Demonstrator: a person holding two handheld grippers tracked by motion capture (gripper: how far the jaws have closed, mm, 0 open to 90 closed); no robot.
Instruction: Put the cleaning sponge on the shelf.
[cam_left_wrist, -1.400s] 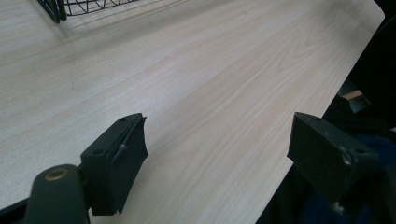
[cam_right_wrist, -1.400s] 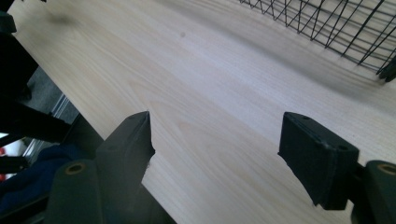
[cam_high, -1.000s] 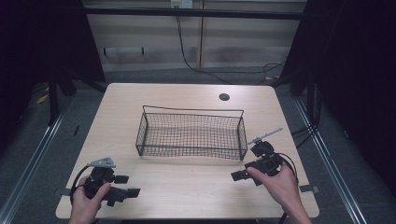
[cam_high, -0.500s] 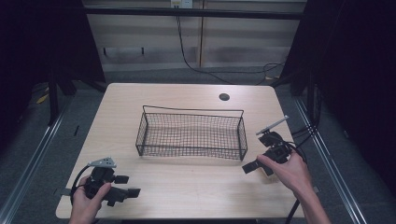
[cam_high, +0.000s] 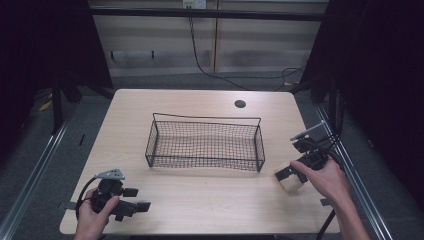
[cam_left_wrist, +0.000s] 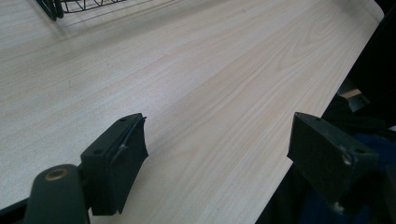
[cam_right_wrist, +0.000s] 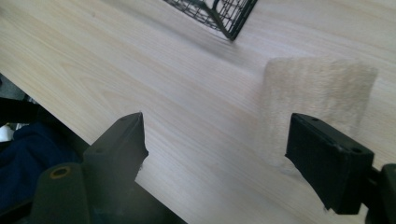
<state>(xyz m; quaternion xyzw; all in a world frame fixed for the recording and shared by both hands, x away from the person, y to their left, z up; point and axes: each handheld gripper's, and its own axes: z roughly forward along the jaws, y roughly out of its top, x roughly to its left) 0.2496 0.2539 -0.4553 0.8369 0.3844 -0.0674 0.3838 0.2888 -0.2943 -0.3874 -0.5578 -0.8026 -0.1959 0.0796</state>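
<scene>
A black wire basket (cam_high: 205, 142) stands empty at the middle of the wooden table (cam_high: 200, 200); one of its corners (cam_right_wrist: 224, 18) is at the top of the right gripper view. By the table's right edge lies a pale block (cam_high: 291, 184), blurred in the right gripper view (cam_right_wrist: 317, 93). My right gripper (cam_high: 287, 173) (cam_right_wrist: 217, 140) is open over it. Its jaws have just been opening, and the block sits past the right jaw's tip with no pad pressing on it. My left gripper (cam_high: 137, 198) (cam_left_wrist: 217, 144) is open and empty near the front left edge.
A dark round hole (cam_high: 240, 104) marks the table's far side. Metal frame rails (cam_high: 345, 165) run along both sides of the table, and cables lie on the floor behind it. A basket corner (cam_left_wrist: 51, 7) shows at the top left of the left gripper view.
The right hand has moved toward the table's right edge, and the pale block now shows beside its jaws. The left hand has stayed in place.
</scene>
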